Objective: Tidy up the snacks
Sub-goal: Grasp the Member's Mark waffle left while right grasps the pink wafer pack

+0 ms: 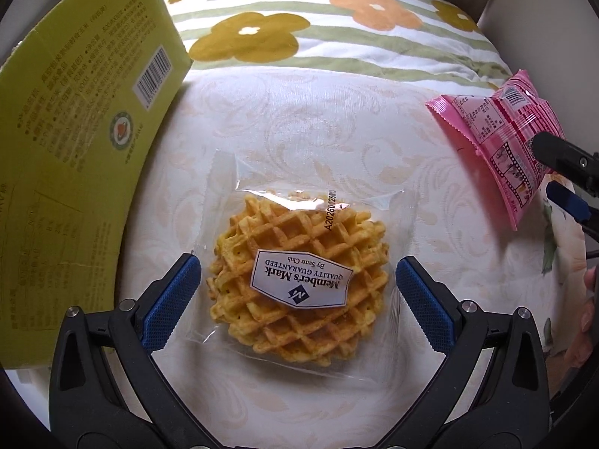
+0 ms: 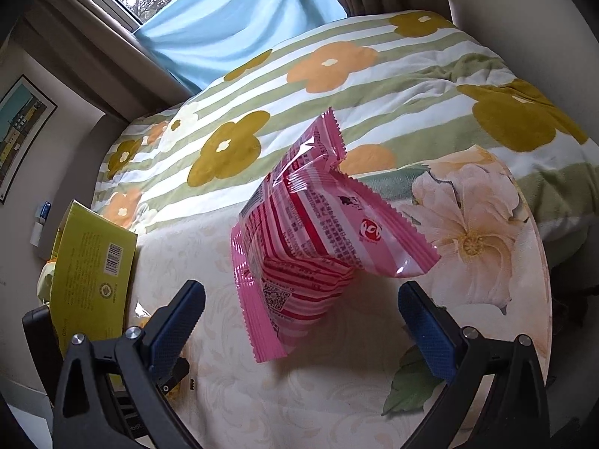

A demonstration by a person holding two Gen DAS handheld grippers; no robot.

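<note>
You are holding your left gripper (image 1: 297,292) low over a wrapped waffle (image 1: 299,280), its blue-padded fingers (image 1: 170,301) spread wide on either side of the clear wrapper without pressing it. The waffle is lying flat on a cream, floral-patterned surface (image 1: 299,119), with a white label facing up. A yellow-green cardboard box (image 1: 82,142) is standing just to the left of the waffle. A pink snack packet (image 2: 318,239) is sitting on the same surface, well to the right of the waffle. Your right gripper (image 2: 301,318) is facing that packet with its jaws wide apart, one finger on each side, neither touching it. Behind everything, a striped blanket with yellow and orange flowers (image 2: 337,86) is lying bunched up.
</note>
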